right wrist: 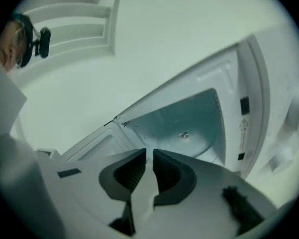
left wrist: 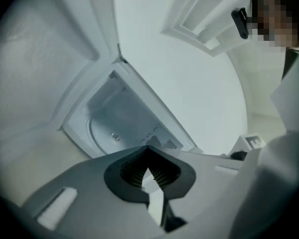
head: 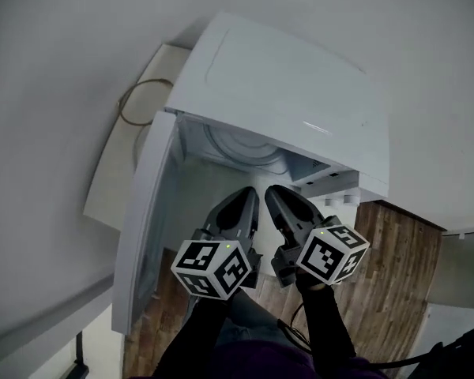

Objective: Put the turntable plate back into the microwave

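A thin brownish cord (head: 142, 101) lies in a loop on the flat white board (head: 114, 172) at the far left, behind the microwave (head: 300, 77). The microwave is a smooth, glossy white box, tilted in the head view. Its door (head: 146, 219) hangs wide open on the left side, a long pale panel standing just beside my left tongs (left wrist: 148, 152).

Those left tongs are clenched: the two dark ribbed pads meet at their tips and nothing is caught between them. The checkered marker cube (head: 212, 268) sits behind them, above my dark sleeve.

Past the tips the cavity stands open, pale and matte. The turntable plate (head: 241, 144) lies flat on its floor, a round clear disc with a raised rim. The small hub shows through its middle.

My right tongs (right wrist: 148, 154) sit close beside the left pair, both aimed at the opening and short of it. Their flat dark pads stand parallel with a narrow slit between them, released and empty. Their own cube (head: 332, 253) rides behind.

Brown wood-grain floor (head: 387, 259) shows at the right, below the microwave's corner.
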Demonstrator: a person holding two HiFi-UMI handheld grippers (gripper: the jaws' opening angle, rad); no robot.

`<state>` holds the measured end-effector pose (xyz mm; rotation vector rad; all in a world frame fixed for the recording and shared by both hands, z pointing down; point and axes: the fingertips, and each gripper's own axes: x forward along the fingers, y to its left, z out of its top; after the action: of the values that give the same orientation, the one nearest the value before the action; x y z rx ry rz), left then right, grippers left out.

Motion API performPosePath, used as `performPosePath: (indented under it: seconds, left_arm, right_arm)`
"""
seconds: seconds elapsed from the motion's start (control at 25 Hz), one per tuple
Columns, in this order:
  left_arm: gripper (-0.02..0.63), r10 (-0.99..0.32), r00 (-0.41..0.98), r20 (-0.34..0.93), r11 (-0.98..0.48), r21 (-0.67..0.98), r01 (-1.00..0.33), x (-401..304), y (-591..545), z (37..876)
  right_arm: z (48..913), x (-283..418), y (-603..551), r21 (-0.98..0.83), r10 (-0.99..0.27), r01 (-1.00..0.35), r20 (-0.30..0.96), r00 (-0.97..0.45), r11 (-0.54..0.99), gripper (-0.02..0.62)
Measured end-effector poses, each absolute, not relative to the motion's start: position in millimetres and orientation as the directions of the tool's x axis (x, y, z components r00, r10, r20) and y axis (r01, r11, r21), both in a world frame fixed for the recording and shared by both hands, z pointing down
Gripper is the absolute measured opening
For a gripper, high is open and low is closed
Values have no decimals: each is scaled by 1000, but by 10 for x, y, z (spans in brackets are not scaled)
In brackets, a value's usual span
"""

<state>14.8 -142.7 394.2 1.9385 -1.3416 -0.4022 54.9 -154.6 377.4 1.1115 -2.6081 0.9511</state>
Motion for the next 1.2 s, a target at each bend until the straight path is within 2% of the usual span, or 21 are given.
performPosePath:
  seconds: [0.24,0.4,0.56,1.2]
  left_arm:
    - [6,-902,385,197,-237,519,-821,47,-1302,3518]
    - [6,-919,358,167,-261,421,-868,-39,-1252,3213]
    - [6,-938,323,129,-273,303,-913,-71,-1273,2978]
    - [6,-935,346,76,-331,160,-930,50,-1313,2715]
  right_arm:
    - [3402,611,-1408,-336,-668,-753,349,-658,566,37]
    - [3256,673,-1327,-188,-725,-792,322,-608,580,14]
    - [3044,654,-1297,-121,-773,-808,238,-588,577,11]
    - [2650,583,-1308,-67,-775,-788,150,-614,612,9]
